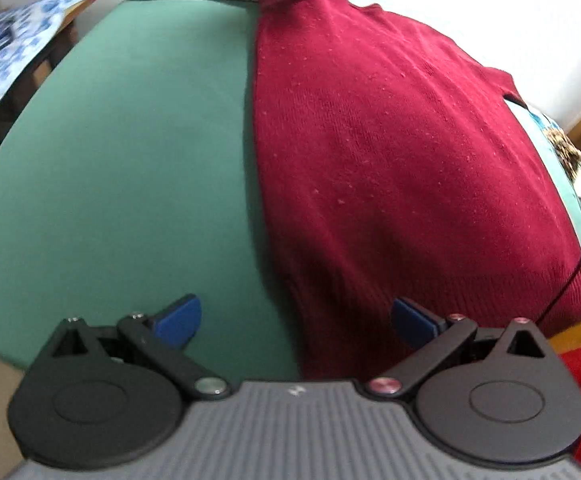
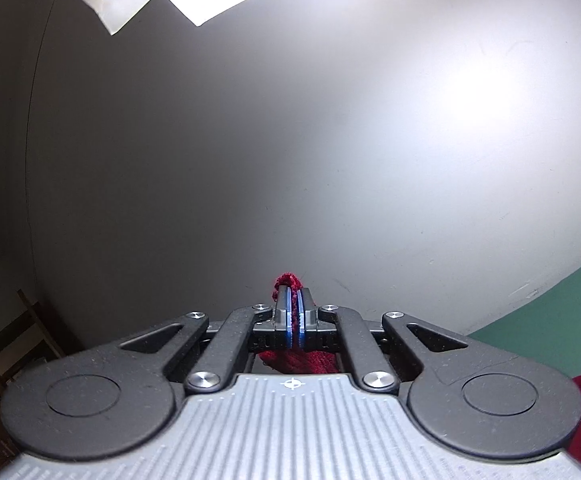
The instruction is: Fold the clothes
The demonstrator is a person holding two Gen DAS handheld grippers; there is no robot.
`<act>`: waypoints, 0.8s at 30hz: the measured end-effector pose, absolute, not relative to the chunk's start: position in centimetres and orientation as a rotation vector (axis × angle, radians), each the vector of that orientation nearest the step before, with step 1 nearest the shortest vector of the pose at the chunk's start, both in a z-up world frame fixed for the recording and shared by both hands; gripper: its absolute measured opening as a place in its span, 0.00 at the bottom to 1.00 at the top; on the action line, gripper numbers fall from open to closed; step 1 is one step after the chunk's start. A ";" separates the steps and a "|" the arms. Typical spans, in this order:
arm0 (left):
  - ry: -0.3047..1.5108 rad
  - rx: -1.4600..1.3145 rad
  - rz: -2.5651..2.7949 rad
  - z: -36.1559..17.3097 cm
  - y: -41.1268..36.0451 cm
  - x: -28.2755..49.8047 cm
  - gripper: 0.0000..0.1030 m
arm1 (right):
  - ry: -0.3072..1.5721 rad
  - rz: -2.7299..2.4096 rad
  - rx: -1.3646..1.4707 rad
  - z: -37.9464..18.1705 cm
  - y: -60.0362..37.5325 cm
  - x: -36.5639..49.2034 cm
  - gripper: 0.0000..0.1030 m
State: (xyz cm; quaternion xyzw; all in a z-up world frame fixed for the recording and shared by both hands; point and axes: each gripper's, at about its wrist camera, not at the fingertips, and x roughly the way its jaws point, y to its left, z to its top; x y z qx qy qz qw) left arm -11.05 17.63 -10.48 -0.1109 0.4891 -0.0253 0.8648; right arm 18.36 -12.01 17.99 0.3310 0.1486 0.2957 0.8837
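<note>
Red sweater (image 1: 390,160) flat on green worktop (image 1: 130,160). Left tongs (image 1: 296,320) spread wide above hem; right tongs (image 2: 294,312) pinching red sweater.

A dark red knit sweater (image 1: 390,152) is seen at frame right on a green cloth (image 1: 122,160), blue pads (image 1: 180,322) at the bottom, a blue-and-white patterned fabric (image 1: 18,44) at upper left.

The red sweater (image 1: 390,168) runs out past the top edge of the left wrist view, collar unseen. In the right wrist view, only a tuft of it shows beyond the right tool (image 2: 295,312); the rest is hidden beneath. The patterned cloth (image 1: 14,44) off the counter's far left corner is blurred.
</note>
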 end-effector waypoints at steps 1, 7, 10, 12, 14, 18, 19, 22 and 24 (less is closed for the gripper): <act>1.018 -0.239 -0.033 -10.5 17.2 -11.3 0.91 | 0.317 0.617 0.691 17.8 -12.4 18.3 0.03; 0.987 -0.300 0.001 -10.4 16.2 -11.8 0.79 | 0.354 0.620 0.706 18.0 -14.1 18.8 0.03; 0.972 -0.337 0.011 -10.3 16.5 -12.0 0.72 | 0.357 0.625 0.698 17.7 -16.0 18.3 0.03; 0.967 -0.385 0.008 -10.3 16.9 -12.3 0.72 | 0.358 0.628 0.689 18.0 -16.1 18.4 0.03; 0.959 -0.445 -0.004 -10.2 17.4 -12.7 0.75 | 0.362 0.627 0.684 18.2 -16.1 18.5 0.03; 0.932 -0.499 0.012 -10.3 17.9 -13.1 0.64 | 0.359 0.625 0.681 18.5 -17.5 18.7 0.03; 0.929 -0.516 0.015 -10.4 18.1 -12.9 0.42 | 0.358 0.622 0.680 18.6 -17.4 18.7 0.03; 0.930 -0.572 0.009 -10.7 18.5 -12.7 0.16 | 0.359 0.618 0.683 18.7 -17.3 19.0 0.03; 0.926 -0.590 0.004 -10.9 18.5 -12.8 0.12 | 0.360 0.617 0.688 18.6 -17.4 19.5 0.03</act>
